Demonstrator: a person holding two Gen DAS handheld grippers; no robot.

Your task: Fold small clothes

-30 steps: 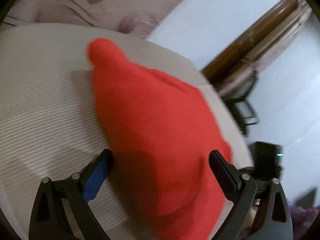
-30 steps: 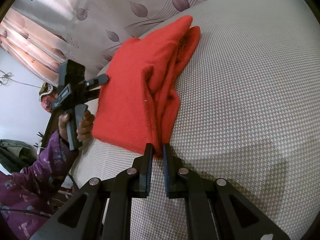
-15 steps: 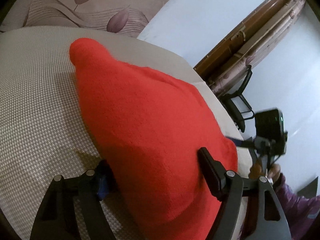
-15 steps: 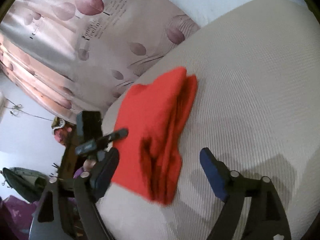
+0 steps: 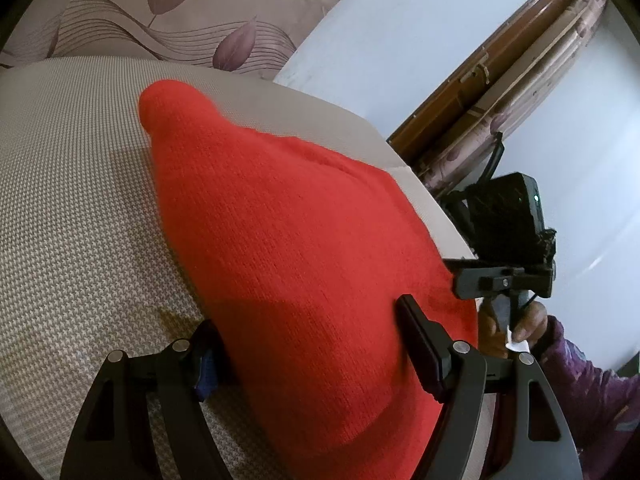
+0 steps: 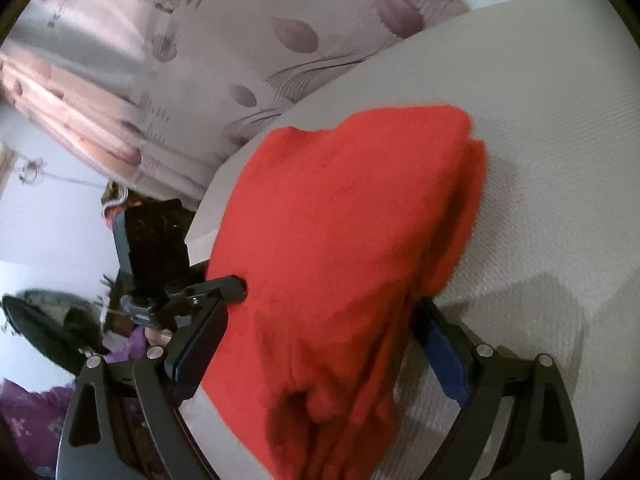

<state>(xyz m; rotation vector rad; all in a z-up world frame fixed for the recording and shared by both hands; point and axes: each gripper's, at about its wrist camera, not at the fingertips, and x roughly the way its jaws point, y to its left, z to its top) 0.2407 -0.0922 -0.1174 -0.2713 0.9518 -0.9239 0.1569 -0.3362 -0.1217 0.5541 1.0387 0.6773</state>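
A folded red knit garment [image 5: 304, 248] lies on a beige woven surface [image 5: 72, 200]. My left gripper [image 5: 312, 352] straddles its near end. The blue left pad is tucked against the fabric's edge, and the right finger [image 5: 416, 340] sinks into the knit. In the right wrist view the garment [image 6: 340, 220] fills the middle, blurred. My right gripper [image 6: 320, 344] has its jaws opening wide, with the garment's bunched end between them but not pinched. Each gripper shows in the other's view: the right gripper [image 5: 500, 276] at the garment's right edge, the left gripper [image 6: 220, 288] at its left edge.
A leaf-patterned curtain [image 5: 180, 20] hangs behind the surface. Its right edge [image 5: 432, 200] drops off toward a wooden door frame [image 5: 480, 80] and a pale wall. A hand [image 5: 528, 320] and purple sleeve [image 5: 580, 384] hold the right gripper. A dark chair [image 6: 44, 320] stands low at left.
The right gripper let go of the garment's corner, opened wide and came in over its bunched end. The left jaws narrowed onto the fabric.
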